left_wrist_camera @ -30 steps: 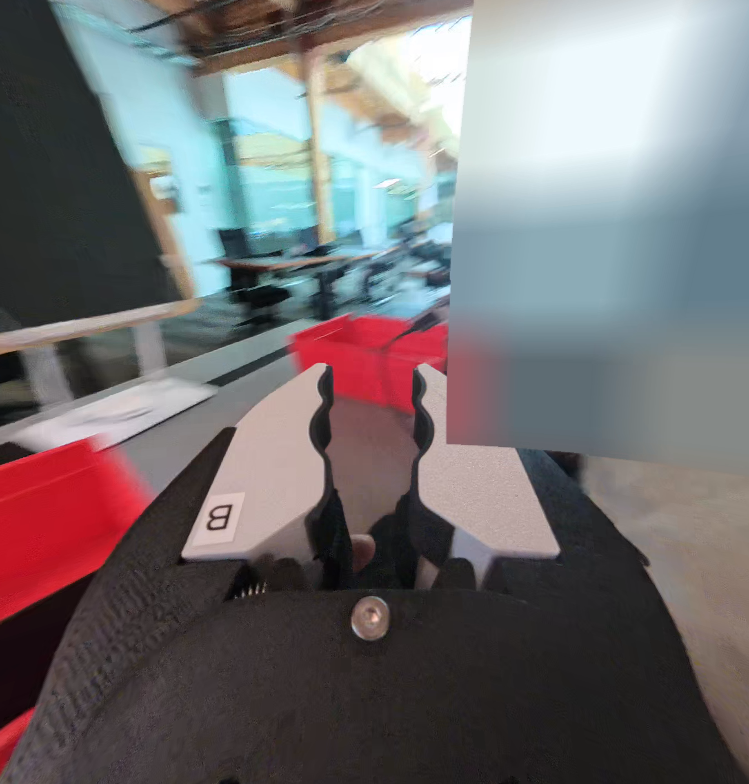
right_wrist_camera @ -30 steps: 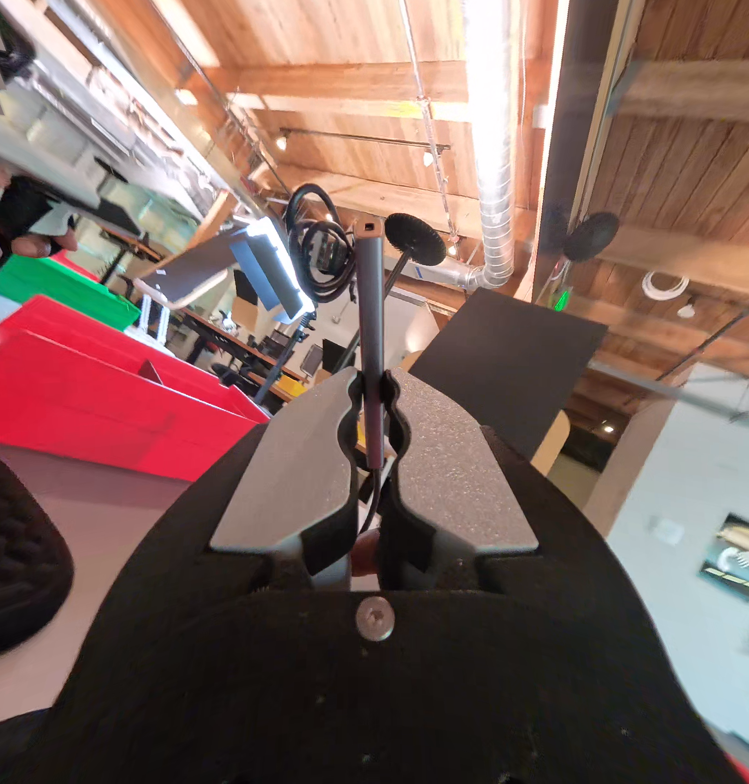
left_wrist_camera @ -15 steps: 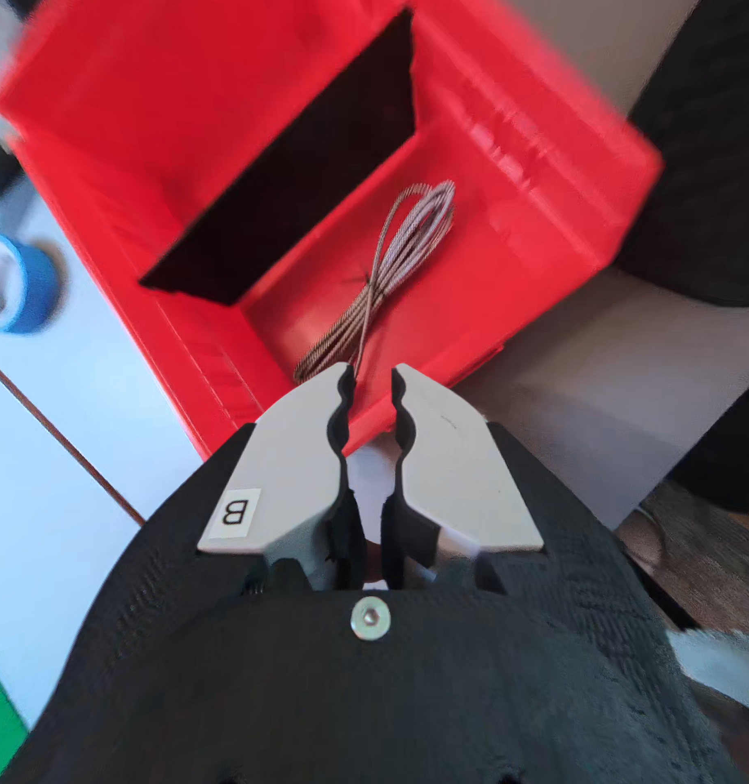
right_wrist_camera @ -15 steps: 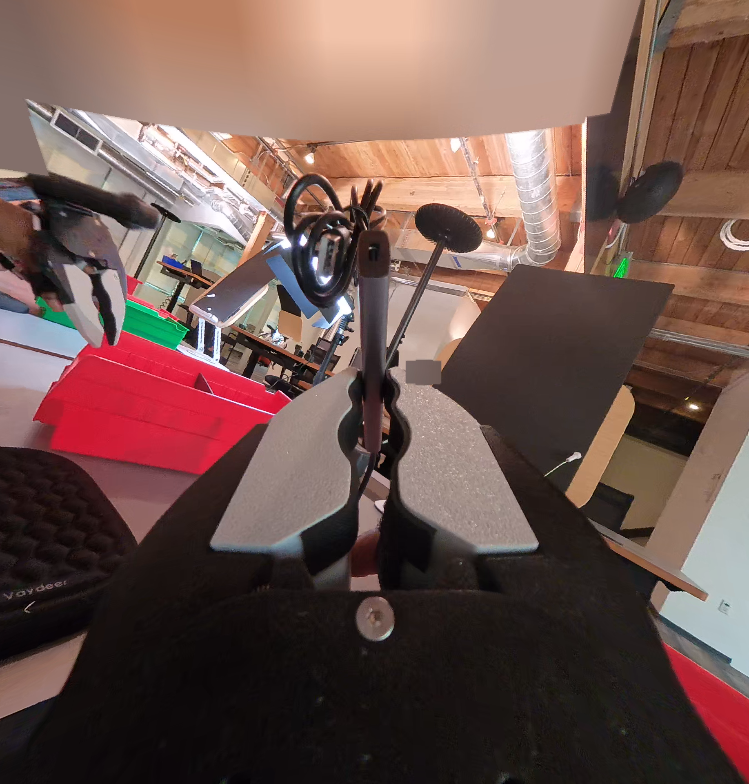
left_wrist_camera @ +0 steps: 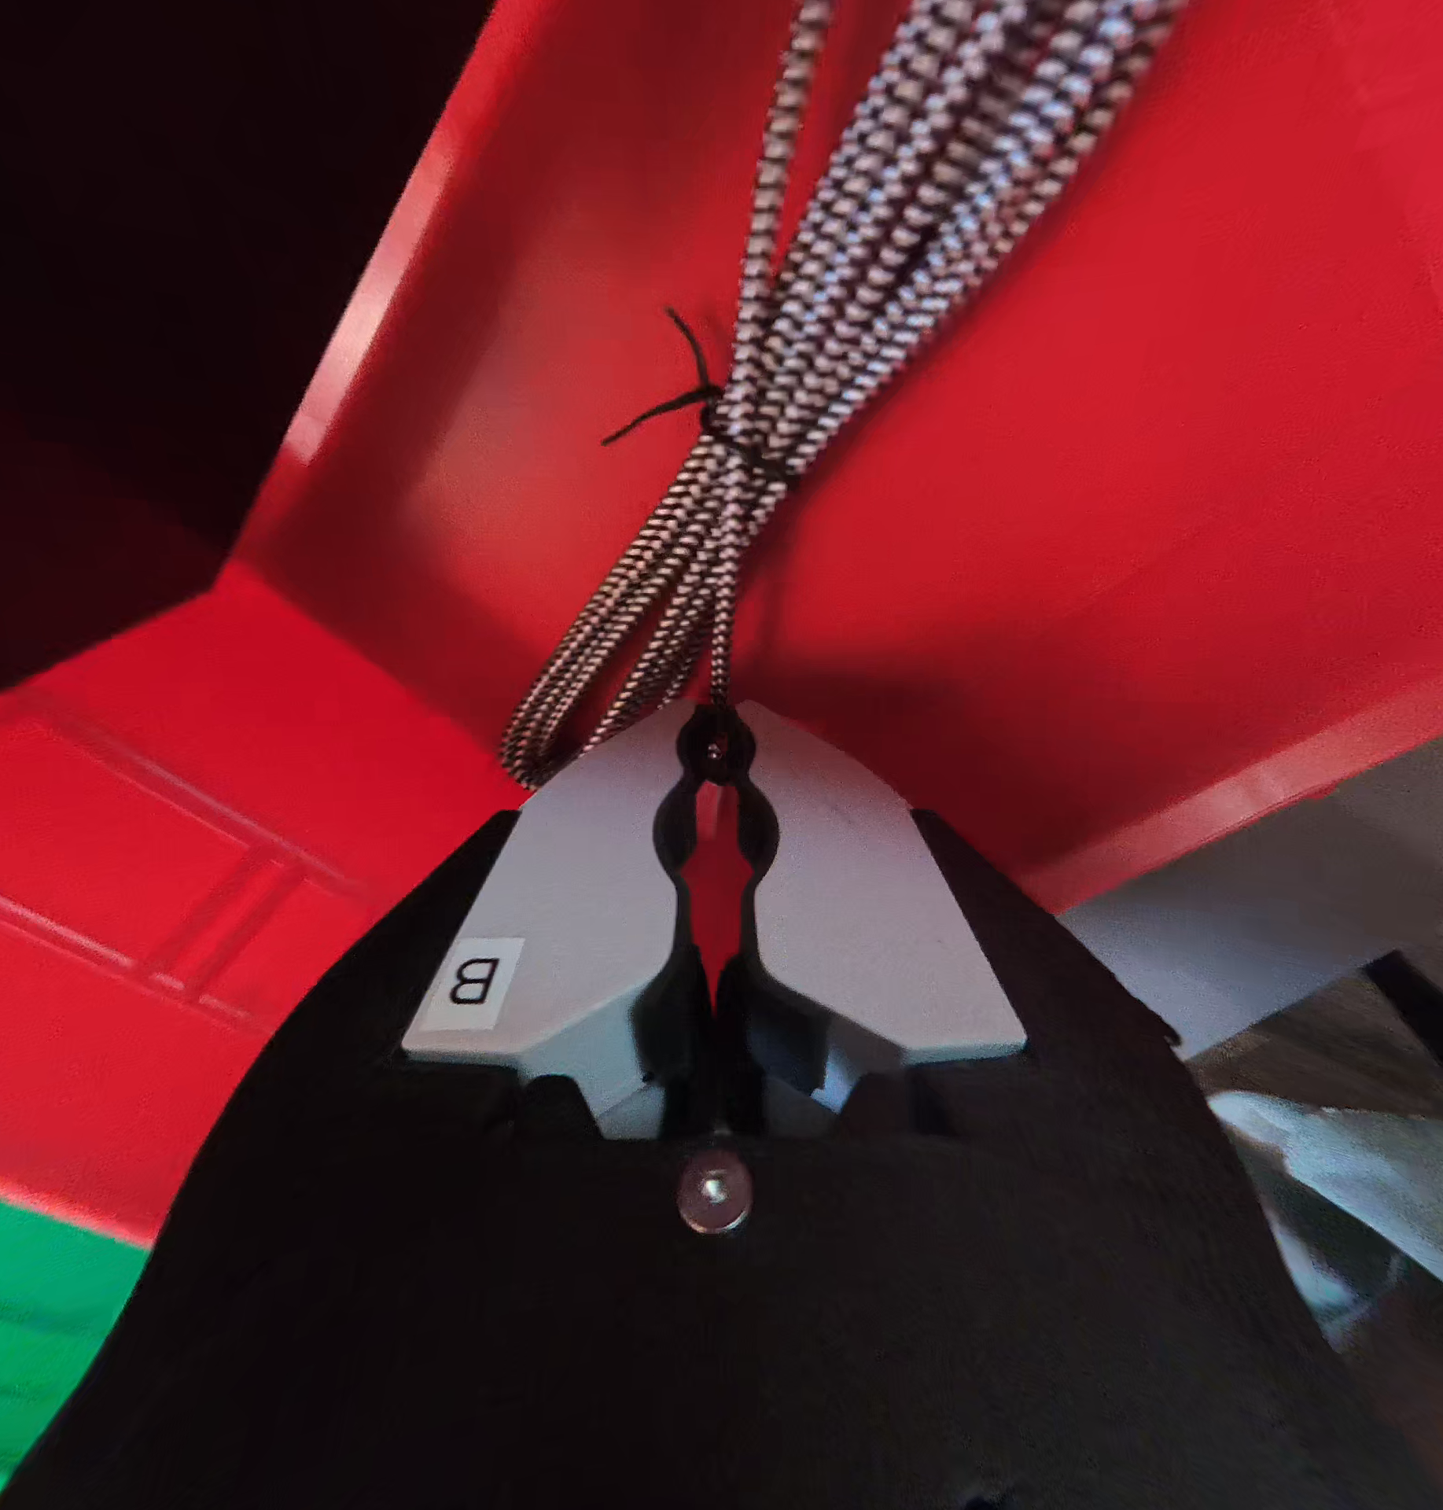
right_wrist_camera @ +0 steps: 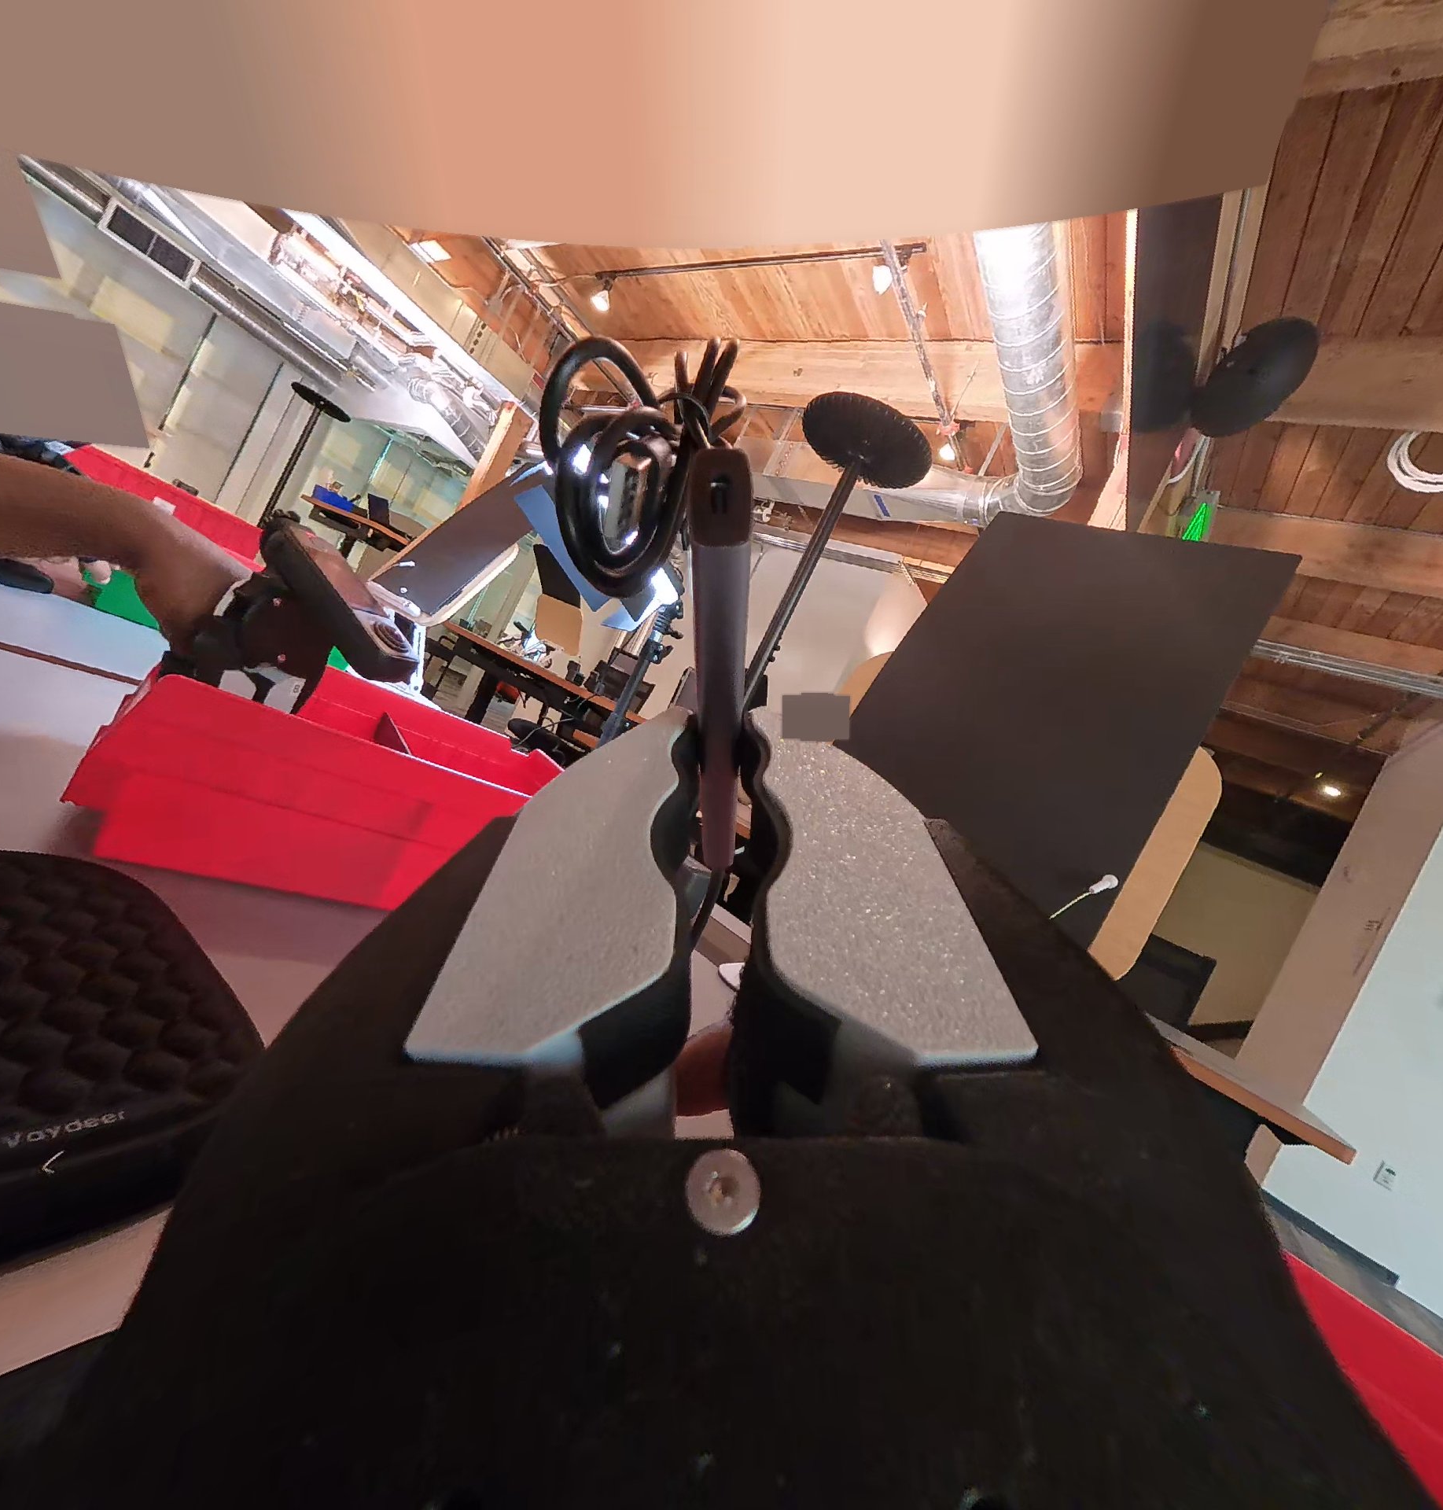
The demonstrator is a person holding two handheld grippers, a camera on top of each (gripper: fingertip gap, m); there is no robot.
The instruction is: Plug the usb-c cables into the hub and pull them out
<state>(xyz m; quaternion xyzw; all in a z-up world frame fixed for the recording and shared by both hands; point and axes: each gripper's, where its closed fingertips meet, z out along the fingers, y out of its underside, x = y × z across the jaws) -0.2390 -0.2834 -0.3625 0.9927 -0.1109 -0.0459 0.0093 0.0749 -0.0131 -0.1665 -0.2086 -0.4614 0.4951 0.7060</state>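
In the left wrist view my left gripper (left_wrist_camera: pixel 716 735) is down inside a red bin (left_wrist_camera: pixel 1110 490) and shut on one strand of a black-and-white braided cable (left_wrist_camera: pixel 791 343). The cable is bundled with a thin black tie. In the right wrist view my right gripper (right_wrist_camera: pixel 719 727) is shut on a slim grey hub (right_wrist_camera: pixel 718 588), held upright and edge-on. The hub's own black lead (right_wrist_camera: pixel 612 490) hangs coiled by its top end. The left gripper (right_wrist_camera: pixel 309 613) also shows far left in this view, held by a hand over the red bin (right_wrist_camera: pixel 293 801).
A black textured cushion (right_wrist_camera: pixel 72 1005) lies on the pale table (right_wrist_camera: pixel 309 931) at the left of the right wrist view. A green bin (left_wrist_camera: pixel 40 1307) sits beside the red one. A black board (right_wrist_camera: pixel 1069 694) and lamps on stands stand behind the table. About 45 cm separates my left fingertips from my right.
My left gripper swung from facing the room down into the red bin and shut on a strand of the braided cable. My right gripper kept hold of the hub and tilted slightly.
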